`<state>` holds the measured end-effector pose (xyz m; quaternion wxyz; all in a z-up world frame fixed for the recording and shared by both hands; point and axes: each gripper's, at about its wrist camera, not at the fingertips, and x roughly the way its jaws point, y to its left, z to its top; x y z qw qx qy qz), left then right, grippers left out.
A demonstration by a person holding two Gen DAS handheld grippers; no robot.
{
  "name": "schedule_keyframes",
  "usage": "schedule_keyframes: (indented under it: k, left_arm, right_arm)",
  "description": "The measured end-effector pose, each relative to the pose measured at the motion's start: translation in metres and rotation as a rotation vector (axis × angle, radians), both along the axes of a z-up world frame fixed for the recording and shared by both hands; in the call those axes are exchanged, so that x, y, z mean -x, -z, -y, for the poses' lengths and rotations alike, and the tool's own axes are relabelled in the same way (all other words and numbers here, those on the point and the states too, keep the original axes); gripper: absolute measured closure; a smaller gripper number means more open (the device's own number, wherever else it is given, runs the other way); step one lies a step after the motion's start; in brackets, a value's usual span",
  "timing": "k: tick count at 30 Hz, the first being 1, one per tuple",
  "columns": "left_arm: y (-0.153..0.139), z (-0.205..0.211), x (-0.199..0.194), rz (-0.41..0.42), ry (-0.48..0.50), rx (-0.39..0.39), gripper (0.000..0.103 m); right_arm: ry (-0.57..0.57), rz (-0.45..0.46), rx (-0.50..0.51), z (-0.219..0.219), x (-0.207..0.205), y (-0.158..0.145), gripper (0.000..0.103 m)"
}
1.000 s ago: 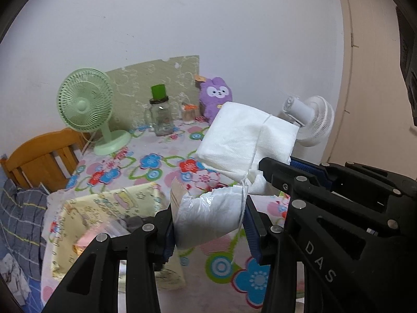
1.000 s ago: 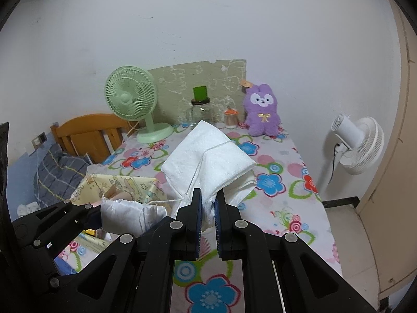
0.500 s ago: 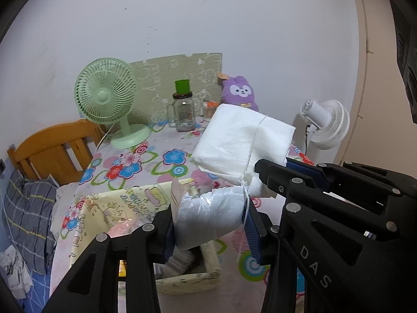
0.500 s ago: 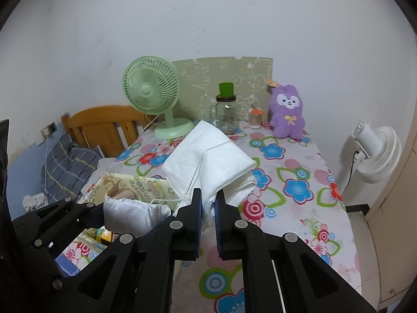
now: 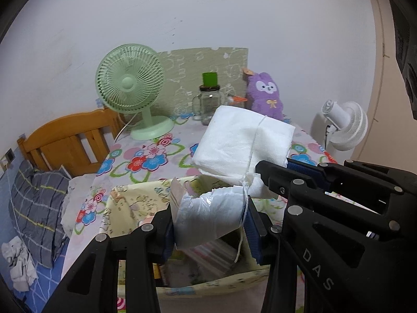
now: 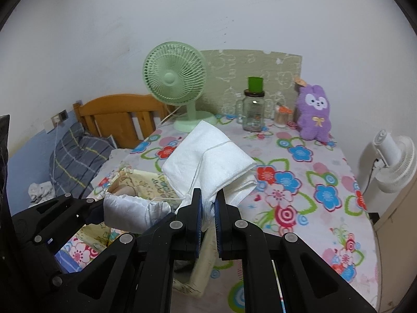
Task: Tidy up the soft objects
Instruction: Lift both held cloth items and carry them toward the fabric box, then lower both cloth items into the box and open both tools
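Observation:
My left gripper (image 5: 209,225) is shut on a rolled white diaper (image 5: 211,215) and holds it over a yellow fabric storage box (image 5: 135,203) at the table's near left. The diaper also shows in the right wrist view (image 6: 133,212), with the box (image 6: 146,182) under it. My right gripper (image 6: 207,208) is shut on a folded white pad (image 6: 208,161), held up above the table beside the box; the pad also shows in the left wrist view (image 5: 242,143). A thin string links pad and diaper.
A flowered tablecloth (image 6: 299,182) covers the table. At its back stand a green fan (image 6: 177,83), a glass jar (image 6: 252,112) and a purple plush (image 6: 314,114). A white fan (image 6: 393,167) stands at the right, a wooden bed frame (image 6: 117,120) and a checked pillow (image 6: 75,156) at the left.
Both grippers have moved left with their loads. The diaper now hangs over the yellow box, which sits lower and more central in the left wrist view.

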<state>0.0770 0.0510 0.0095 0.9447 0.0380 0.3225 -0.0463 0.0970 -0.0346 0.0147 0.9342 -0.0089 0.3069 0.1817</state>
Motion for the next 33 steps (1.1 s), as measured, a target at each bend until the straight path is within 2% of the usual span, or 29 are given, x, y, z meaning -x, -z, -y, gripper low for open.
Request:
schedule_keyframes:
  k: [9,11,13,17,19,22,33]
  left_arm:
    - [0.018,-0.025,-0.007,-0.044,-0.053,0.010,0.051]
    - [0.021,-0.030,-0.009,-0.050,-0.064,0.010,0.046]
    - [0.024,-0.033,-0.010,-0.056,-0.077,0.009,0.035]
    - [0.030,-0.042,-0.012,-0.065,-0.094,0.013,0.026]
    - [0.032,-0.045,-0.011,-0.067,-0.098,0.011,0.018]
    - [0.033,-0.048,-0.009,-0.065,-0.092,0.005,0.011]
    - [0.039,-0.057,-0.010,-0.081,-0.091,-0.002,0.007]
  right_arm:
    - [-0.059,-0.028,0.010,-0.027,-0.010,0.014,0.092]
    - [-0.070,-0.035,0.013,-0.032,-0.012,0.018,0.092]
    - [-0.078,-0.040,0.017,-0.036,-0.014,0.021,0.092]
    - [-0.102,-0.061,0.017,-0.045,-0.017,0.029,0.092]
    - [-0.112,-0.070,0.019,-0.049,-0.019,0.032,0.092]
    - [-0.130,-0.087,0.015,-0.055,-0.019,0.036,0.092]
    - [-0.196,-0.105,0.047,-0.071,-0.023,0.041,0.092]
